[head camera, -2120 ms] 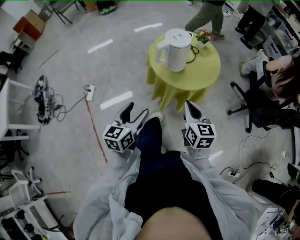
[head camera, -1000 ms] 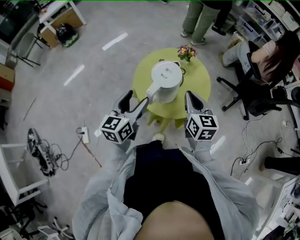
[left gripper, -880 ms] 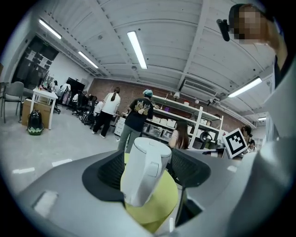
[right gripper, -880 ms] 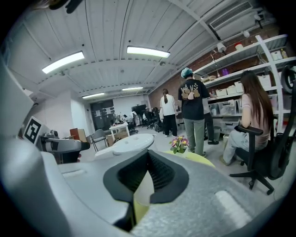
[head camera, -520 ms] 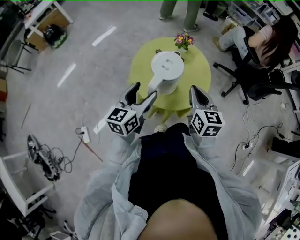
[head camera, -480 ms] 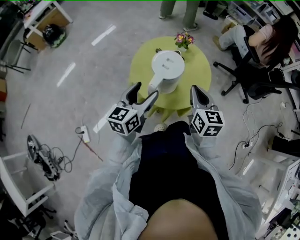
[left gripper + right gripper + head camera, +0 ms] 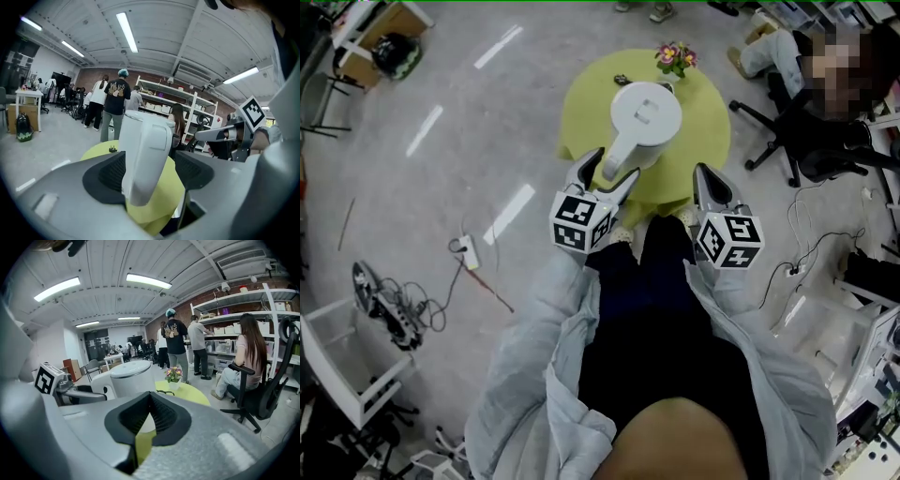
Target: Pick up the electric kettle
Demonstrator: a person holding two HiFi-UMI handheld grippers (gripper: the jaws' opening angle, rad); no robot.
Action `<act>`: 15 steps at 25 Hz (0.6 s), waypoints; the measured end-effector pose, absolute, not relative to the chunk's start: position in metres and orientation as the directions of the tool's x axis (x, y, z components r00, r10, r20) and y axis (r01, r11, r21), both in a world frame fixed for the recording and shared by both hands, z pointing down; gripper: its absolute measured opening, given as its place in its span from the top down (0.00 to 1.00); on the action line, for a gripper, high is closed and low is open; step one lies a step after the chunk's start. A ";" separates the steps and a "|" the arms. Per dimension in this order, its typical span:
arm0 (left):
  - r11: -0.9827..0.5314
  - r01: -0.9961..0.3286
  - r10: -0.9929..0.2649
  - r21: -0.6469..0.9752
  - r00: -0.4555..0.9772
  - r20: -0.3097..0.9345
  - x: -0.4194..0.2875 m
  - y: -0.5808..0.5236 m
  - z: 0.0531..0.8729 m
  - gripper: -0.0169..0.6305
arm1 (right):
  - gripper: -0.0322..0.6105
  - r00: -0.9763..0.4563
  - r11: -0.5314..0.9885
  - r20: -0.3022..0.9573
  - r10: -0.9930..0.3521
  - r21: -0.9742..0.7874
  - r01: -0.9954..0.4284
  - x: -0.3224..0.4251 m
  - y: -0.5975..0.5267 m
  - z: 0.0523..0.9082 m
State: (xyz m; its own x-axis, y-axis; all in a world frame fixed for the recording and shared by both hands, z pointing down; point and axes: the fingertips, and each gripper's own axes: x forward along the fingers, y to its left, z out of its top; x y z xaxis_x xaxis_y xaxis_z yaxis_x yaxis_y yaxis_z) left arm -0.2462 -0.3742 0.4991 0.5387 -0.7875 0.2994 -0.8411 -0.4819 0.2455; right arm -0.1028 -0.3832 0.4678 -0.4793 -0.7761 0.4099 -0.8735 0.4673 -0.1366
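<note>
Now our left gripper (image 7: pixel 610 171) has come down to the kettle (image 7: pixel 646 114) on the yellow table (image 7: pixel 581 98). Its jaws have just been opening and stand wide around the handle (image 7: pixel 146 159) (not pinching yet), so closing looks next. Our right gripper (image 7: pixel 711 180) waits alongside, jaws together, empty.

A dark item (image 7: pixel 622 80) on the table (image 7: pixel 581 112) is too small to identify.
</note>
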 end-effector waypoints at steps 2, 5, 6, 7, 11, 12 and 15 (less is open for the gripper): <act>-0.477 -0.851 -0.793 0.218 0.524 0.312 -0.246 -0.376 0.504 0.47 | 0.95 -0.475 0.466 0.413 -0.777 -0.130 -0.875 -0.101 -0.384 0.467; -0.475 -0.860 -0.801 0.186 0.510 0.314 -0.244 -0.379 0.508 0.48 | 0.95 -0.468 0.462 0.424 -0.776 -0.124 -0.878 -0.097 -0.386 0.469; -0.474 -0.862 -0.804 0.178 0.506 0.313 -0.243 -0.381 0.508 0.49 | 0.95 -0.467 0.464 0.428 -0.774 -0.120 -0.878 -0.096 -0.386 0.470; -0.472 -0.865 -0.807 0.171 0.502 0.311 -0.243 -0.382 0.508 0.51 | 0.95 -0.466 0.465 0.431 -0.772 -0.116 -0.878 -0.095 -0.386 0.471; -0.439 -0.889 -0.839 0.130 0.457 0.295 -0.247 -0.388 0.504 0.69 | 0.95 -0.464 0.467 0.440 -0.769 -0.109 -0.878 -0.091 -0.387 0.472; -0.433 -0.895 -0.848 0.109 0.445 0.288 -0.247 -0.389 0.503 0.74 | 0.95 -0.463 0.467 0.442 -0.768 -0.108 -0.878 -0.090 -0.387 0.472; -0.434 -0.898 -0.858 0.073 0.437 0.271 -0.246 -0.390 0.502 0.75 | 0.95 -0.464 0.470 0.447 -0.765 -0.106 -0.876 -0.088 -0.390 0.472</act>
